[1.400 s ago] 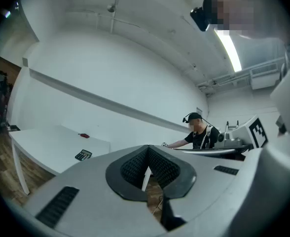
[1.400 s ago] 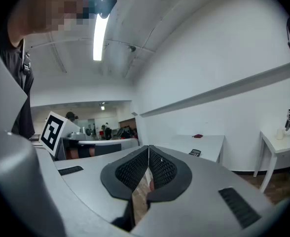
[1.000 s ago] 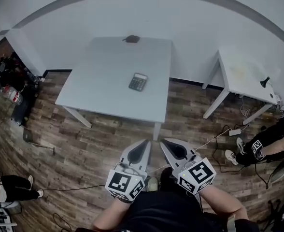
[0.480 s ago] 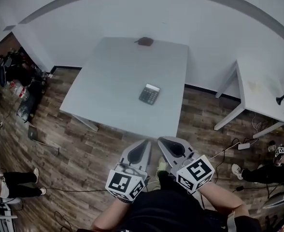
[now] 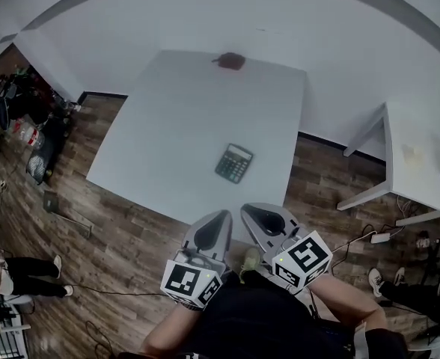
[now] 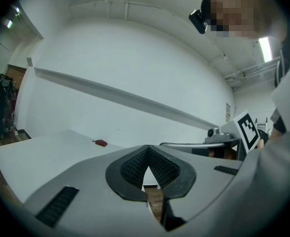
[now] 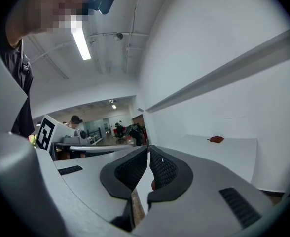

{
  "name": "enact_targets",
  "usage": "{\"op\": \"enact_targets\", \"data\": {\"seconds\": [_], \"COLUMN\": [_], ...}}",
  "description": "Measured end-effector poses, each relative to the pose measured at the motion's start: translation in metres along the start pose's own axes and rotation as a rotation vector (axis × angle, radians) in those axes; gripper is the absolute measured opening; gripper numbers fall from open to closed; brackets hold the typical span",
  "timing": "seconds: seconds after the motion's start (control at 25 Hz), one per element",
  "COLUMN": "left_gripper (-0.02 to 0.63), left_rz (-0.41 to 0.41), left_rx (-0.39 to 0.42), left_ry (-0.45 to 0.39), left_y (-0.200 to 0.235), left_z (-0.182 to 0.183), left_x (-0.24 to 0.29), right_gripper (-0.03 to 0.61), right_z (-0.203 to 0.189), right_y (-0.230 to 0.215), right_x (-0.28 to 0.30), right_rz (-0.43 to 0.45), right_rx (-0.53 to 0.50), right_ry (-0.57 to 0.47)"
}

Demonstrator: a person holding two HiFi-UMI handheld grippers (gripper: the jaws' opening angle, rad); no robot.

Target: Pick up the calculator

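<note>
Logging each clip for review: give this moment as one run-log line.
stage: pre-grasp | calculator: on table, untouched | left gripper: shut, empty | right gripper: shut, empty

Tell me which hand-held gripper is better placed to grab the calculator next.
Right, narrowly. The left hand-held gripper and right hand-held gripper are both shut, near the table front edge. The right one's tip looks slightly nearer the calculator. Either must open first.
</note>
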State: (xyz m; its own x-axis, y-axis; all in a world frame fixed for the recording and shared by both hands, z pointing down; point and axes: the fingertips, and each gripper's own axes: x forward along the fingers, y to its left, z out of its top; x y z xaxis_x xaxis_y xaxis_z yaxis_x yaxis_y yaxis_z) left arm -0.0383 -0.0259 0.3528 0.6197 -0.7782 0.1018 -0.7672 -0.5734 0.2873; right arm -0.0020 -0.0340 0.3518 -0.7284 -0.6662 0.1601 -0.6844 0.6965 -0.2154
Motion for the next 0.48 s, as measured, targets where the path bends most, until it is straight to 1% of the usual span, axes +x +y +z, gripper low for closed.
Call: {"op": "enact_targets", "data": {"seconds": [0.16,0.32,0.36,0.4,0.48], "left_gripper": [0.005,0.005,0.005,0.005,0.005], "left_rz": [0.004,0.001,-0.002,-0.008,-0.027], "left_rx": [-0.014,-0.029,-0.035,-0.043,-0.054], "left_ry": [0.015,0.032,0.036,0.043,0.058], "left_y": [0.018,0.040,0.046,0.051,0.062], "left_z": [0.000,-0.004,-0.005,-0.007,-0.010], "left_x": [0.023,0.048,0.053,0.059,0.071], "right_gripper": [0.018,0.020,0.031,0.072,0.101], "right_z": [-0.003,-0.014,-0.018,-0.024,-0.038], "right_y": [-0.025,-0.057,-0.066,-0.076,-0.099], "right_x": [0.021,0.041,0.047,0.053,0.066], "right_rz": [0.016,0.008,0.001,-0.008,-0.032], "right_rx": [0.051,0.141,0.166,0.189,0.226], "right_ry": [0.019,0.030,0.037,0.047,0.068]}}
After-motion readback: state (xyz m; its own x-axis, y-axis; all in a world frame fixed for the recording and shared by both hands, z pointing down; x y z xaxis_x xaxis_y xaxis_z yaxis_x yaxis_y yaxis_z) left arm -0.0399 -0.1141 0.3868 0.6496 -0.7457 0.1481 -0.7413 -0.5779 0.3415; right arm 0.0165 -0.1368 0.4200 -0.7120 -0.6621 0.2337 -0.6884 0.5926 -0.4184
